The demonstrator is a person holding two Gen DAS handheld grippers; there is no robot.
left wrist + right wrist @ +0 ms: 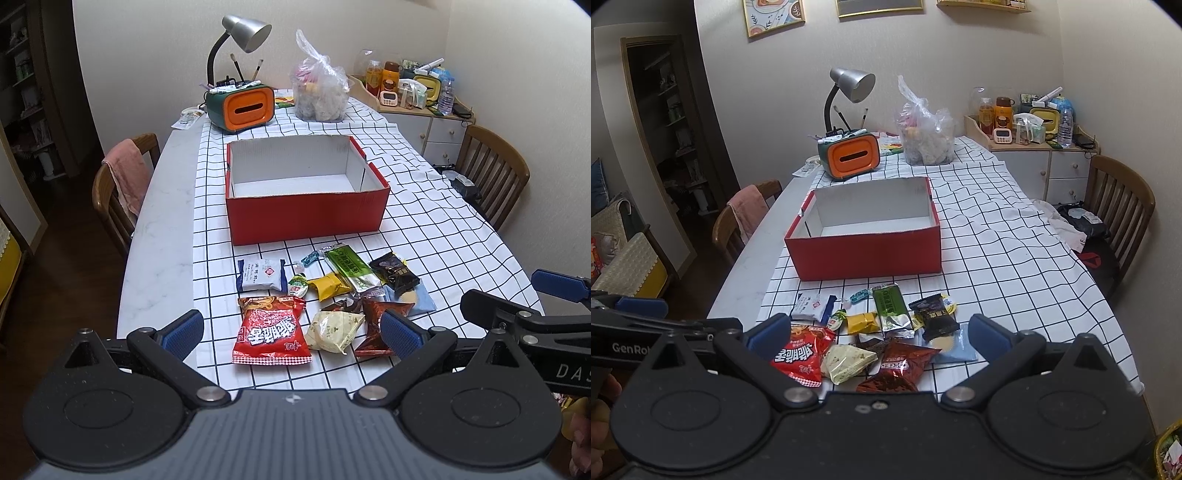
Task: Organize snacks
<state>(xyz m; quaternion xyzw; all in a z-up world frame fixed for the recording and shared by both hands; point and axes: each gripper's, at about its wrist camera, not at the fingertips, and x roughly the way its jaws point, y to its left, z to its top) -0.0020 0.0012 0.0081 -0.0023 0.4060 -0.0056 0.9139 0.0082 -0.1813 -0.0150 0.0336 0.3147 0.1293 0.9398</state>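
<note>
Desk (pixel 162 258) with checked cloth (pixel 424 206), empty red box (pixel 306 210) at its middle, snacks (pixel 325 295) scattered just before the box, left gripper (pixel 291 332) and right gripper (pixel 879 336) above them, fingers spread wide, holding nothing

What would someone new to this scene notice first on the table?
The open red box with its white inside sits mid-table on the checked cloth and holds nothing. Just in front of it lies a loose cluster of snack packets, the biggest being the red crinkly bag nearest the left gripper. Behind the box stand an orange-faced organiser with a silver desk lamp and a knotted clear plastic bag.
</note>
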